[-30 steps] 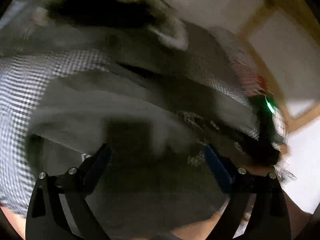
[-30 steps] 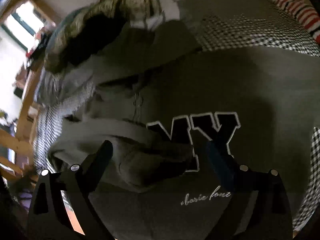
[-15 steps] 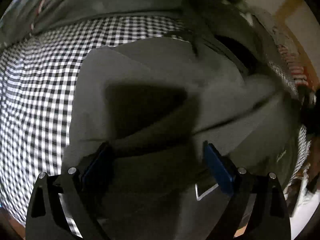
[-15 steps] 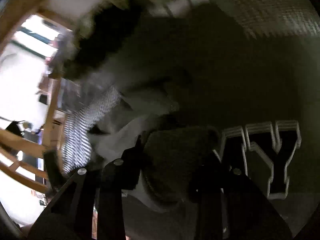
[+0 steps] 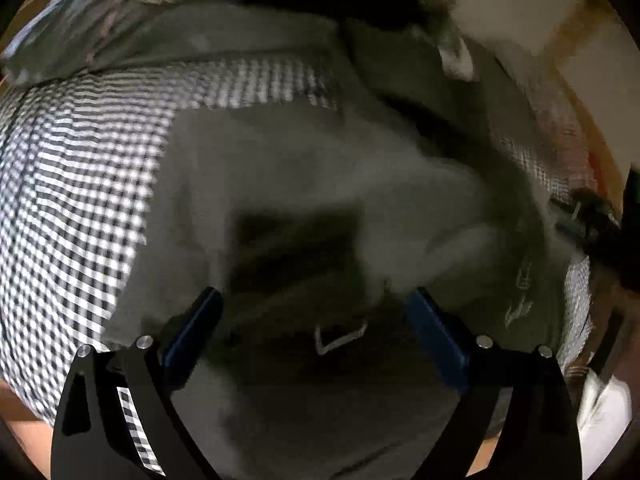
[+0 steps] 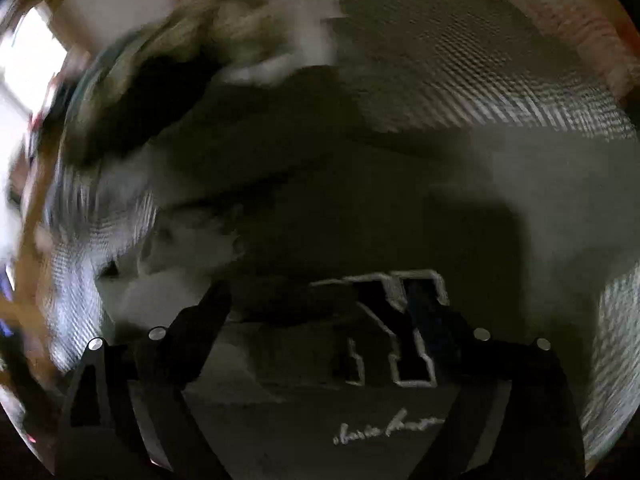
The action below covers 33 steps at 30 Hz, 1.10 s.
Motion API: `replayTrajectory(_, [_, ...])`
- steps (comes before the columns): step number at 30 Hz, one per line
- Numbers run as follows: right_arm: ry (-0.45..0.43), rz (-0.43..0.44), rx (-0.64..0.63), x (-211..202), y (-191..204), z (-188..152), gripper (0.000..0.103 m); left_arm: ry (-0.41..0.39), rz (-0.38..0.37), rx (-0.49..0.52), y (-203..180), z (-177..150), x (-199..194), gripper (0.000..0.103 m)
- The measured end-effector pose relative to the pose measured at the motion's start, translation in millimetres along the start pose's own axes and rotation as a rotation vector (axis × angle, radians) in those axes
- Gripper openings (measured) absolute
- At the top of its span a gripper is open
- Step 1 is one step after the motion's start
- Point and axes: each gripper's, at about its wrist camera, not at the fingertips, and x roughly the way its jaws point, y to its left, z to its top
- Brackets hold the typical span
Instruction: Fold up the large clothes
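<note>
- Fingers on my left gripper (image 5: 312,312) stand wide apart, blue pads showing on their inner faces, with nothing held between them; they hang over the grey hoodie (image 5: 300,184).
- Fingers on my right gripper (image 6: 332,308) are also spread, and nothing is pinched between them; below them I see the hoodie's front, with the big black block letters (image 6: 400,328) outlined in white and a line of white script (image 6: 384,428) under them.
- My hoodie lies spread on a bed covered by a black-and-white checked sheet (image 5: 80,208). In the left wrist view the sheet shows along the garment's left side and above it; in the right wrist view it shows at the upper right and far right.
- In the left view a fold of the grey cloth, possibly a sleeve, crosses the body of the hoodie just ahead of the right fingertip; motion blur keeps me from telling exactly what it is. A small white outlined mark (image 5: 340,338) sits on the cloth between the fingers.
- A dark shadow of the rig falls on the cloth ahead of the left gripper.
- At the far edge of the bed, a blurred heap of other clothes (image 6: 224,40), pale and dark, lies near the hoodie's top.
- Wooden frame pieces (image 5: 576,12) and a pale wall show at the upper right of the left view.
</note>
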Motion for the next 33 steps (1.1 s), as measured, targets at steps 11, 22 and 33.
replayTrajectory(11, [0.183,-0.210,-0.185,80,17,-11,0.100,0.151,0.090,0.031,13,74,120,0.094])
replayTrajectory(22, [0.202,-0.181,-0.285,93,72,-67,0.101,0.141,0.165,0.074,-23,74,155,0.098])
replayTrajectory(33, [0.265,-0.247,-0.148,99,31,-37,0.101,0.116,0.175,0.132,-35,53,155,0.098])
